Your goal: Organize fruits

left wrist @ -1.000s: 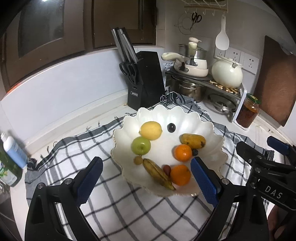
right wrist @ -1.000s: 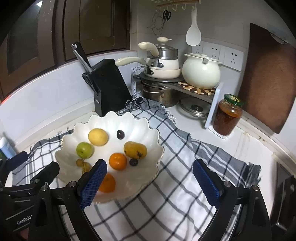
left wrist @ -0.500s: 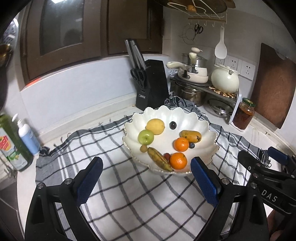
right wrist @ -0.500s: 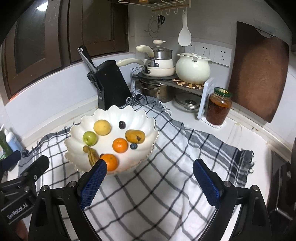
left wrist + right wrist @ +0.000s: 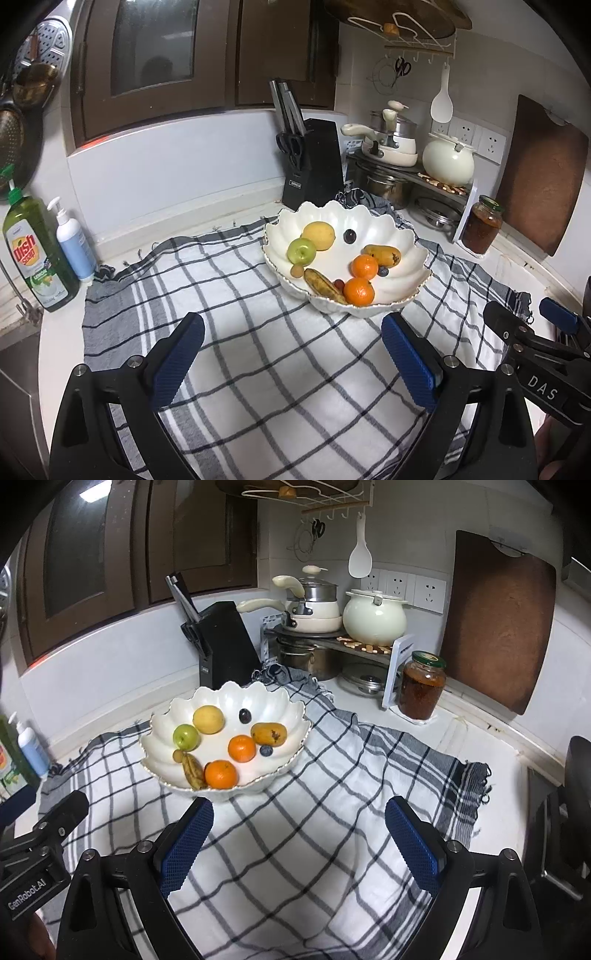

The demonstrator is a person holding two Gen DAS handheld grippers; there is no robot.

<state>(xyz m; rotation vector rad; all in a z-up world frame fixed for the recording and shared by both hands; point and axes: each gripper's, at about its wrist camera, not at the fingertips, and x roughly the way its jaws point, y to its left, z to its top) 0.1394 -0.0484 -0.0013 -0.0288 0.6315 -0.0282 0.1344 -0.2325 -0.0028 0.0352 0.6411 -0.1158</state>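
both grippers have drawn back from the scalloped white bowl (image 5: 413, 275) over the past second — it now sits smaller and farther off in both wrist views, well beyond the fingertips, on the checked cloth (image 5: 258, 350). the left gripper (image 5: 291, 363) and the right gripper (image 5: 299, 845) each stand with jaws spread wide and nothing between them. with every fruit lying inside the bowl and none on the cloth around it, the sorting looks finished, or nearly so.

counted inside the bowl: two oranges, one at the near rim (image 5: 359, 291) and one behind it (image 5: 364, 266); one green apple (image 5: 301, 250) on the bowl's left side; one yellow round fruit (image 5: 318, 235) behind the apple; one mango (image 5: 382, 255) on the right; one browned banana (image 5: 323, 283) along the near rim; one dark plum or grape (image 5: 349, 236) toward the back; one blueberry (image 5: 384, 271) beside the mango — and two small fruits, one tan (image 5: 296, 271) and one reddish (image 5: 338, 284), too small to name with confidence.

behind the bowl stands one black knife block (image 5: 314, 162).
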